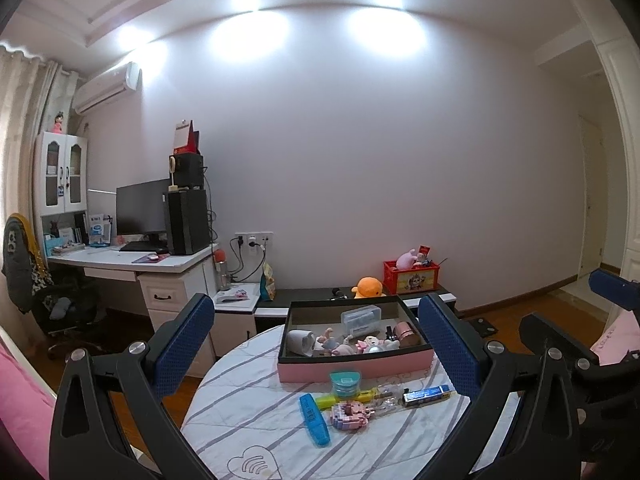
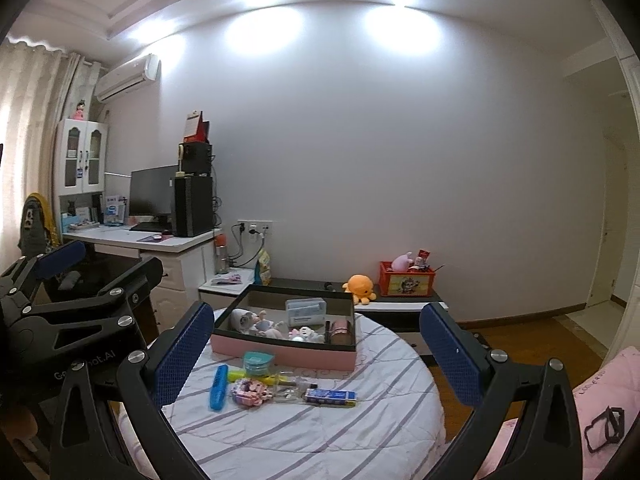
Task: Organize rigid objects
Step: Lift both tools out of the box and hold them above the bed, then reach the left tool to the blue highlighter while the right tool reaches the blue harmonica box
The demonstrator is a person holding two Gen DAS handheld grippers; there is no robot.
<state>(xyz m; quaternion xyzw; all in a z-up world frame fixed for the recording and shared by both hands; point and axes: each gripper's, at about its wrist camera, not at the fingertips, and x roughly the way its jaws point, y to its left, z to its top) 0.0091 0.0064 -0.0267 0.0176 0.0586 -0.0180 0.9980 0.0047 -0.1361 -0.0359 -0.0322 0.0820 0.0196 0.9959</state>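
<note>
While both grippers, left gripper [image 1: 316,344] and right gripper [image 2: 316,344], are hovering with textured jaws apart, small plastic toys are lying before the rectangular pink box [image 1: 352,366] on the round striped table [image 1: 260,412].

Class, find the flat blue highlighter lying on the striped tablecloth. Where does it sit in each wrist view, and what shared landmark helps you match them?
Left wrist view: blue highlighter lies low, about centre, left of the pink brick toy.
Right wrist view: blue highlighter lies lower left of centre, again left of that toy.
Shared landmark: the pink-sided box behind it.
</note>
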